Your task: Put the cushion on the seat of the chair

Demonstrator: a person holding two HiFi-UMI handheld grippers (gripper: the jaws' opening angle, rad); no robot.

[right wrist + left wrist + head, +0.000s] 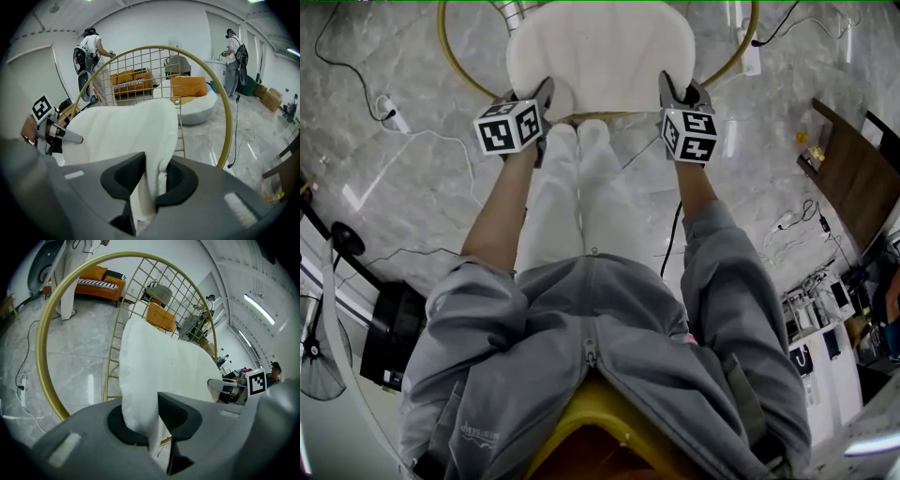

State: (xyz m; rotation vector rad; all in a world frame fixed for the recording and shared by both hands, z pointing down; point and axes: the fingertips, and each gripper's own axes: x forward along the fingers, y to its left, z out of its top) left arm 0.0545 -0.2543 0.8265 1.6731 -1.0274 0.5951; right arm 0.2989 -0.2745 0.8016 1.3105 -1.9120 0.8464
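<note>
A white cushion hangs in front of me, held by its near edge at both corners. My left gripper is shut on the cushion's left corner. At the other corner my right gripper is shut on the fabric. The chair shows as a round gold hoop with a gold wire-grid back, just beyond and below the cushion. The cushion hides the seat.
Grey marble floor with loose cables lies all around. A dark wooden table stands at the right, a black fan at the lower left. Orange sofas and other people stand further back.
</note>
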